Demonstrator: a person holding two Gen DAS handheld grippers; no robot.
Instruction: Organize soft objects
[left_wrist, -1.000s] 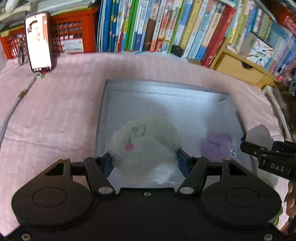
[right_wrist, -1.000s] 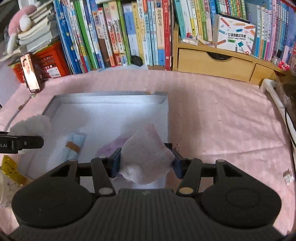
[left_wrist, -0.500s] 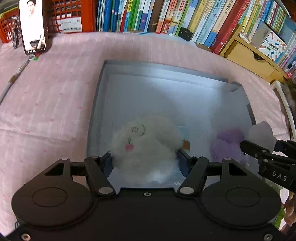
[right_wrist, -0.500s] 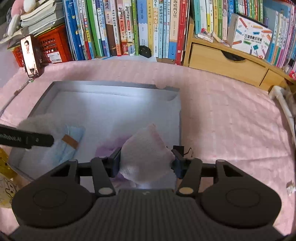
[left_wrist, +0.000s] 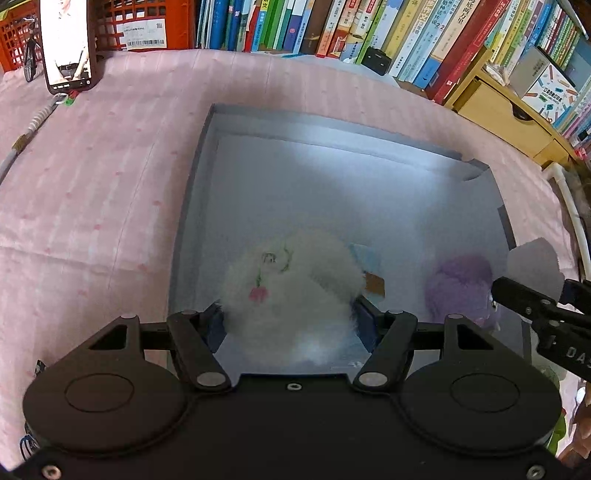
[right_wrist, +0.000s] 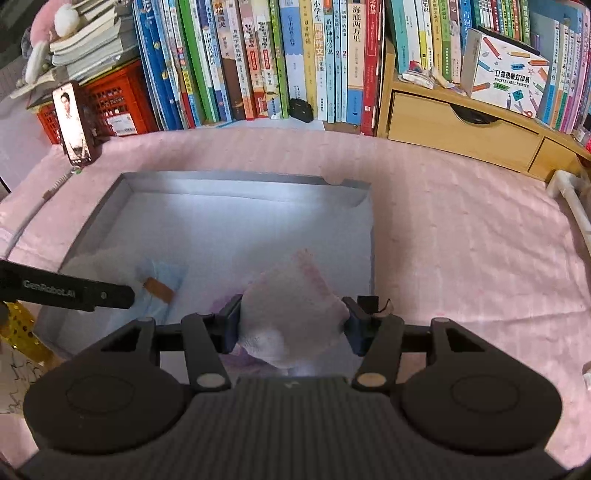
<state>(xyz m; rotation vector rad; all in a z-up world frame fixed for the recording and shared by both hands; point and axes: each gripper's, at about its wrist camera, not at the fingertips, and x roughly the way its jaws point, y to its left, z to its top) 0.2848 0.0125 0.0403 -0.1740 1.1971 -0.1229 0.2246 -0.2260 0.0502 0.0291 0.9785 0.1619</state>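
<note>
White fluffy plush pad with a stitched pink flower (left_wrist: 291, 284) clamped in the left gripper (left_wrist: 290, 319) over the shallow grey cardboard box (left_wrist: 199, 177), pale pink folded towel (right_wrist: 295, 314) pinched in the right gripper (right_wrist: 291, 319) above a purple plush toy (left_wrist: 460, 284) lying in the box, pink bedspread (right_wrist: 461, 229) beneath

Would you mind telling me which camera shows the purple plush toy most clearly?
The left wrist view: the purple plush toy lies in plain sight on the box floor. In the right wrist view only a purple edge shows behind the held white cloth.

home | bookshelf of children's books (right_wrist: 258, 62) | pink bedspread (right_wrist: 461, 236)
</note>
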